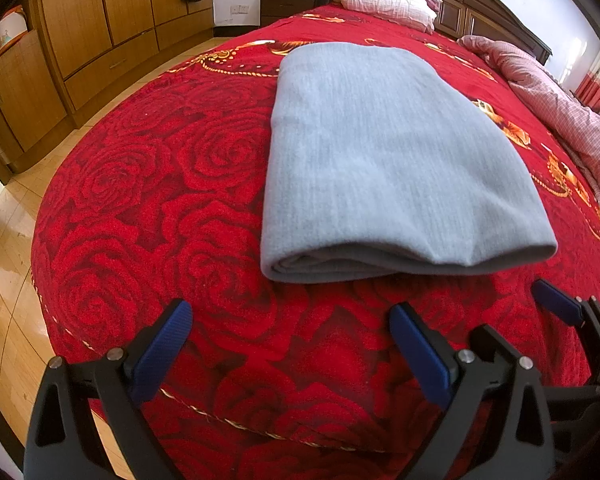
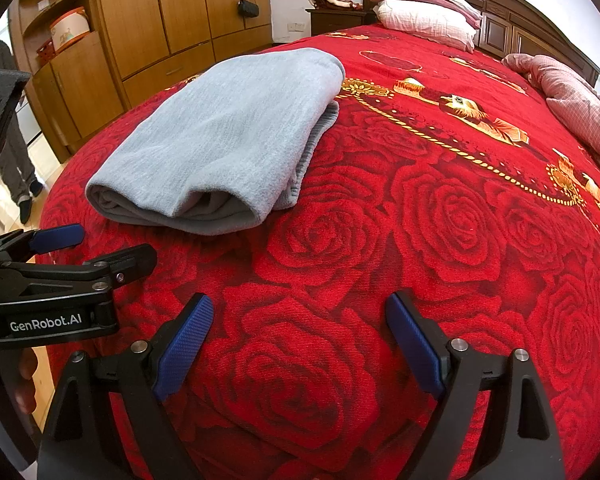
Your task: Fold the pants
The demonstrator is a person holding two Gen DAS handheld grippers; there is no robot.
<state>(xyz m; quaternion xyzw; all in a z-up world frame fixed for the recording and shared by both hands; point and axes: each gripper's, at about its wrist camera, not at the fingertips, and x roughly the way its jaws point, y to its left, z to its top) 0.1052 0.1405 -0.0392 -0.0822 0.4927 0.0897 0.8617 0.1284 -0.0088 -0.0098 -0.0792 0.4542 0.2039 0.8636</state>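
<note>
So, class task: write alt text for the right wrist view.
Folded grey fabric pants lie on a red rose-patterned bedspread, untouched. The right tongs stand open and empty in front of them, left tongs beside.

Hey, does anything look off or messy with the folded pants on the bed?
Mostly tidy. The grey pants lie folded on the red bedspread, but along their right side a ribbed lower layer sticks out past the top fold, so the edges are not flush. Both grippers are open and clear of them.
</note>
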